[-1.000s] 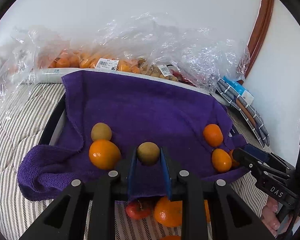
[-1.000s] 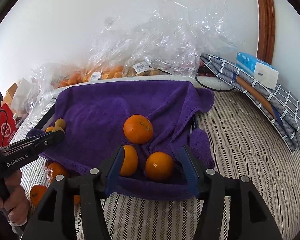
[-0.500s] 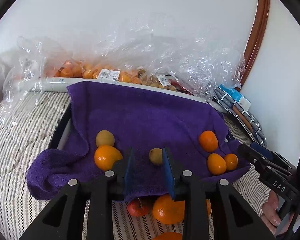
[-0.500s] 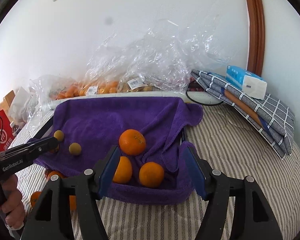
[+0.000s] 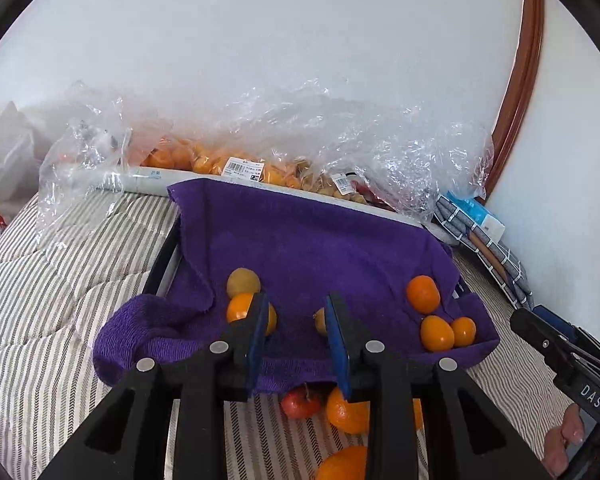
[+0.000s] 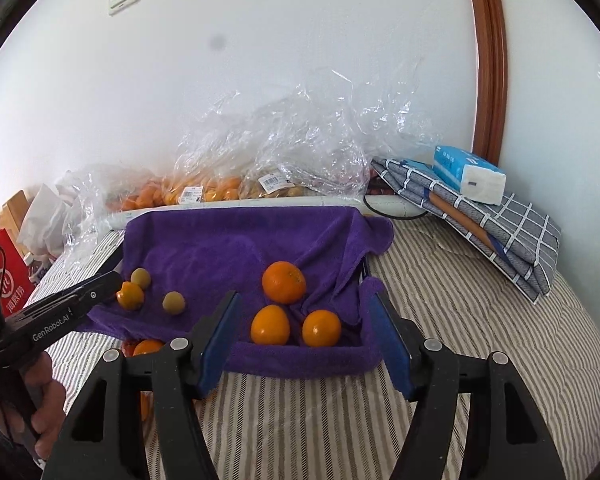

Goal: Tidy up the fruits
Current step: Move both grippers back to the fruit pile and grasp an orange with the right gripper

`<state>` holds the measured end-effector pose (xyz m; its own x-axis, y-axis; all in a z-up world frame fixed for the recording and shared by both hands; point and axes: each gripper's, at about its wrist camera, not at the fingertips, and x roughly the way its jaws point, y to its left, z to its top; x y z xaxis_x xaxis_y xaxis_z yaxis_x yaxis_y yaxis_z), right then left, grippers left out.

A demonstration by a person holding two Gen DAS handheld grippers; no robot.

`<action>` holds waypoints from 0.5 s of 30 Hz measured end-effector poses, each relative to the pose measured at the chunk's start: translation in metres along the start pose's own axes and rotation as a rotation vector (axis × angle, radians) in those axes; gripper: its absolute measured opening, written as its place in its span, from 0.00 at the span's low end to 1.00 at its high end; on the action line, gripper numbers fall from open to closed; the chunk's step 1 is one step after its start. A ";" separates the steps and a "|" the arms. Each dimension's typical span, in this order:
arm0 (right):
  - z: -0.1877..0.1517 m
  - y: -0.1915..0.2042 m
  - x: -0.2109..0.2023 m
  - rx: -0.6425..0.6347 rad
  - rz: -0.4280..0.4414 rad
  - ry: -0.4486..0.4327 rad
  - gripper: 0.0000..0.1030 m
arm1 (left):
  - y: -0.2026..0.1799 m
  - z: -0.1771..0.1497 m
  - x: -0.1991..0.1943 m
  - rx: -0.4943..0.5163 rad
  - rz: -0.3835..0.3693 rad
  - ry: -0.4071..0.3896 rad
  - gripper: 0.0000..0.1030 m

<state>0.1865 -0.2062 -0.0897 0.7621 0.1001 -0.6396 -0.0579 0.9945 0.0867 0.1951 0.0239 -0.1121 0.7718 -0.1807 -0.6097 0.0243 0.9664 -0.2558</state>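
With both the left gripper [image 5: 296, 334] and the right gripper [image 6: 306, 334] held apart and empty above the towel-lined tray [image 6: 236, 248], sorting is judged between placements, and an orange [image 5: 346, 410] lying in front must be fetched next.

left gripper [image 5: 296, 332]: black plastic arms, triangular cut-outs, blue pads on inner finger faces
left gripper screws: four round silver heads in a row across the arms
left gripper marking: white "GenRobot.AI" on its side, lower left of the right wrist view
right gripper [image 6: 308, 340]: same black build, blue pads, four silver screws
right gripper marking: white "DAS", lower right of the left wrist view
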 end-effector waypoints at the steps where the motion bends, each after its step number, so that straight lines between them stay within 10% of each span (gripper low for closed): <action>1: -0.002 0.002 -0.001 0.003 0.007 0.010 0.64 | 0.001 -0.001 -0.001 0.004 -0.001 0.002 0.27; 15: -0.041 0.047 0.006 -0.015 0.145 0.160 0.47 | 0.044 -0.025 -0.025 0.023 0.102 0.065 0.31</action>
<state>0.1619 -0.1576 -0.1212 0.6332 0.2444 -0.7344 -0.1702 0.9696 0.1759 0.1612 0.0663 -0.1269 0.7281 -0.0924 -0.6793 -0.0368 0.9842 -0.1733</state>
